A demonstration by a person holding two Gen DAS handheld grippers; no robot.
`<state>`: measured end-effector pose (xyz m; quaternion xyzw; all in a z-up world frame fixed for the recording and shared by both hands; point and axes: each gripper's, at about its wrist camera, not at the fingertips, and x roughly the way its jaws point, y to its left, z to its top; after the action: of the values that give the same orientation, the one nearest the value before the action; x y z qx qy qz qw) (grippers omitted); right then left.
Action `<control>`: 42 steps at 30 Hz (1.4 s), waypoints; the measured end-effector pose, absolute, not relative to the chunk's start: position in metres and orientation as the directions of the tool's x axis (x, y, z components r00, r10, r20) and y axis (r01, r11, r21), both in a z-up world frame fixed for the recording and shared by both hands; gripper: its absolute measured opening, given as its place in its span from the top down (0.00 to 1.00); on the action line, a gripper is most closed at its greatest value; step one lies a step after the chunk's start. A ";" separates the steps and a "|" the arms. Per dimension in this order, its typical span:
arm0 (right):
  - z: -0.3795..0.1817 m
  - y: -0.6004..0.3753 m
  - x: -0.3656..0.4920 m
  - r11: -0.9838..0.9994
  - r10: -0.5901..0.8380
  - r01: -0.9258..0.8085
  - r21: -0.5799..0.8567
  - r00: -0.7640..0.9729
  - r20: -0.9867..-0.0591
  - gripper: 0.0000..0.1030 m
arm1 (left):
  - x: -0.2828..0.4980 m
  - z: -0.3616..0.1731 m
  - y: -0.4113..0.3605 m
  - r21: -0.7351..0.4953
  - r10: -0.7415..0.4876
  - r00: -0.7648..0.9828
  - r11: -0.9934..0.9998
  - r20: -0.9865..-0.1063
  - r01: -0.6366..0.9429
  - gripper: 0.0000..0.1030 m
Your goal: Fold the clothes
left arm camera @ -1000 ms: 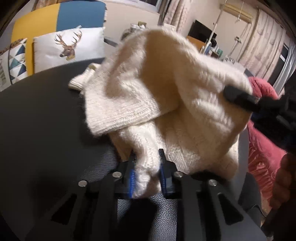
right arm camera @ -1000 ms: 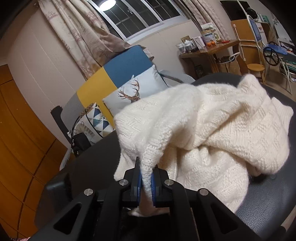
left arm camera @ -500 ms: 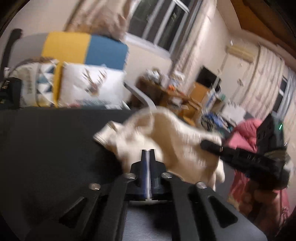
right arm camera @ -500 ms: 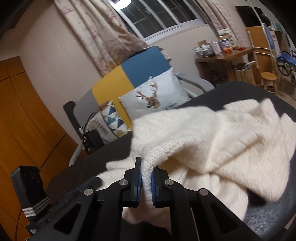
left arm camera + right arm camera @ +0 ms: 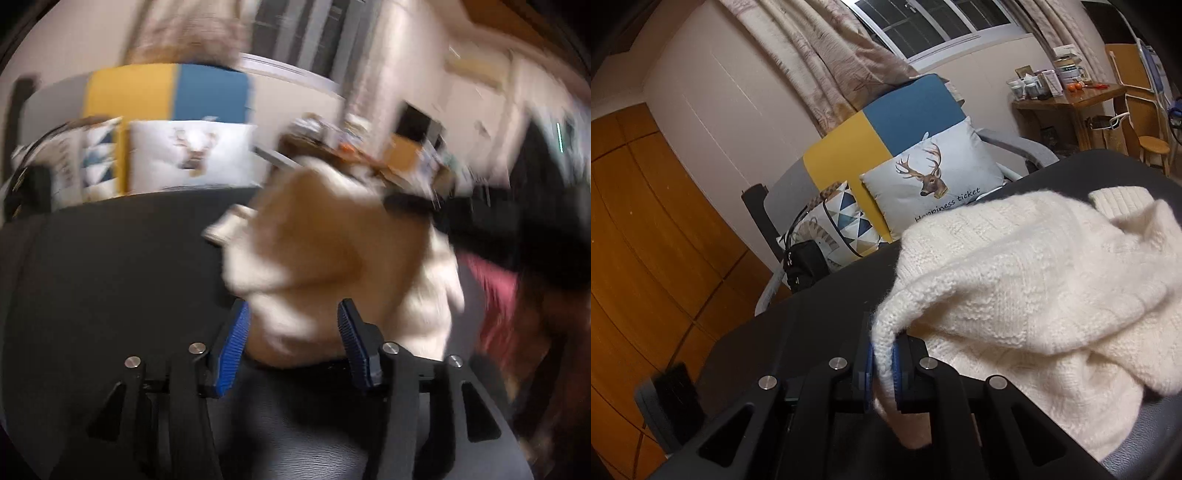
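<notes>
Our left gripper [image 5: 291,347] has let the sweater [image 5: 1034,295] go and its jaws have just been opening, now spread around a blurred lump on the black surface [image 5: 103,266], while our right gripper [image 5: 882,365] pinches its hem mid-fold; next we need a fresh hold, though blur hides where.

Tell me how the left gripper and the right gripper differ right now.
The left gripper has its jaws apart, having just opened, with the sweater lying loose between them; the right gripper is shut on the sweater's knit edge. The left wrist view is blurred, the right wrist view sharp. Both have blue pads and black bodies, and both hang over the black table.
</notes>
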<state>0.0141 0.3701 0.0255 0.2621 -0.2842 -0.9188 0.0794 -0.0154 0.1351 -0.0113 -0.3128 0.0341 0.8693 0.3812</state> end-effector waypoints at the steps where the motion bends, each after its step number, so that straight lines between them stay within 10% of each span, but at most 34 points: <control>1: 0.029 0.373 0.017 -0.823 -0.295 0.000 0.569 -0.855 -0.427 0.93 | -0.007 -0.016 0.151 -0.135 0.640 -0.502 -0.684 -0.582 -0.717 0.43; 13: 0.051 0.398 0.035 -0.797 -0.296 0.027 0.604 -0.889 -0.350 0.93 | -0.016 -0.020 0.221 0.153 0.480 -0.697 -0.755 -0.532 -0.637 0.35; 14: 0.050 0.399 0.036 -0.795 -0.295 0.024 0.605 -0.888 -0.352 0.93 | -0.019 -0.020 0.218 0.100 0.521 -0.661 -0.740 -0.540 -0.665 0.41; 15: 0.048 0.400 0.036 -0.795 -0.293 0.020 0.606 -0.888 -0.355 0.93 | -0.022 -0.021 0.215 0.047 0.561 -0.623 -0.721 -0.546 -0.691 0.76; 16: 0.047 0.400 0.036 -0.794 -0.291 0.015 0.607 -0.887 -0.359 0.93 | -0.025 -0.021 0.211 -0.006 0.599 -0.584 -0.701 -0.548 -0.713 0.89; 18: 0.045 0.401 0.035 -0.792 -0.289 0.007 0.610 -0.885 -0.366 0.93 | -0.027 -0.020 0.205 -0.032 0.599 -0.584 -0.712 -0.548 -0.701 0.93; 42: 0.045 0.254 -0.022 -0.796 -0.529 0.253 0.549 -0.732 -0.429 0.93 | -0.023 0.042 -0.019 -0.234 0.430 -0.842 -0.900 -0.326 -0.369 0.94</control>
<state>-0.0222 0.2542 0.0448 0.2948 -0.2338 -0.9007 0.2172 -0.0233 -0.0192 0.0417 -0.1883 -0.0811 0.9562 0.2088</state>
